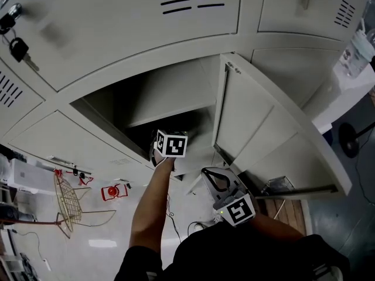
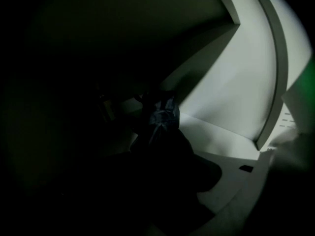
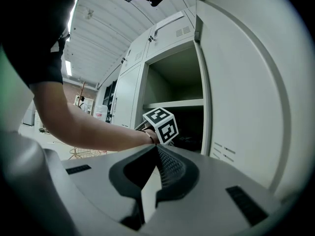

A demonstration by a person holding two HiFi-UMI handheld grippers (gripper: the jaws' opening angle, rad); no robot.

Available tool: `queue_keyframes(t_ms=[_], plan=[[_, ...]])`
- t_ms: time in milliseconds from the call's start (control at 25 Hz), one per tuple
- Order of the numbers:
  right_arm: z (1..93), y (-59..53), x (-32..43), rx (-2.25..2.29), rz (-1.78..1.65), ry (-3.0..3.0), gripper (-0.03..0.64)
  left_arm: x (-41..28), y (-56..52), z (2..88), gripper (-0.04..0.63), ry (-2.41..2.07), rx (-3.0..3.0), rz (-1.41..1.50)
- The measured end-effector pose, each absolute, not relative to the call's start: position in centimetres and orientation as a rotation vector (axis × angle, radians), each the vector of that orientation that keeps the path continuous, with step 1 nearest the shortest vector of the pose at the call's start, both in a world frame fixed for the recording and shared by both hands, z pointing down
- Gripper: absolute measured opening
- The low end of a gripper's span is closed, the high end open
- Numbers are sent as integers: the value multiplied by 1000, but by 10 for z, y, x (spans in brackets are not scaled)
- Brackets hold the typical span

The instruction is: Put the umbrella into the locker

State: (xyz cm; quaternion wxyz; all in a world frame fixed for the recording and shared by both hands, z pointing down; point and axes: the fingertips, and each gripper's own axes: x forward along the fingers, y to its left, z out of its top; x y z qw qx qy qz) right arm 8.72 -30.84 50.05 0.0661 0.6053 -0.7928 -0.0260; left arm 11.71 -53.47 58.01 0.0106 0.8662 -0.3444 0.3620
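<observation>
A lower locker compartment (image 1: 170, 95) stands open, its door (image 1: 258, 122) swung out to the right. My left gripper (image 1: 171, 140) reaches into the dark opening; only its marker cube and the forearm show in the head view. The left gripper view is very dark: a folded dark umbrella (image 2: 162, 118) runs forward from between the jaws, over the pale locker floor (image 2: 226, 141), and the gripper looks shut on it. My right gripper (image 1: 206, 172) hangs back outside by the door, shut with nothing in it (image 3: 156, 150).
A shelf (image 3: 174, 103) splits the open compartment. Keys (image 1: 17, 48) hang from a lock at the upper left. On the floor to the left lie a wire basket (image 1: 69, 201), a small red object (image 1: 112, 191) and a white box (image 1: 26, 177). A black stand base (image 1: 351, 139) sits at the right.
</observation>
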Motion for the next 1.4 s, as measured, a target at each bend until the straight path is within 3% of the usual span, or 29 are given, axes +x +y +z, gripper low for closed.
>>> queue_keyframes(t_ms=[200, 400, 560, 960, 1400], plan=[[501, -305, 90, 1845, -64, -2385, -2, 119, -537, 587, 254, -1056, 2662, 1166], [496, -301, 87, 1869, -74, -2399, -2, 115, -538, 577, 349, -1096, 2721, 1064], [490, -296, 90, 1900, -78, -2396, -2, 107, -519, 545, 367, -1136, 2802, 928], [480, -278, 98, 1969, -80, -2385, -2, 67, -425, 491, 354, -1064, 2894, 597], [471, -263, 89, 1935, -186, -2383, -2, 2, -349, 490, 228, -1138, 2847, 444]])
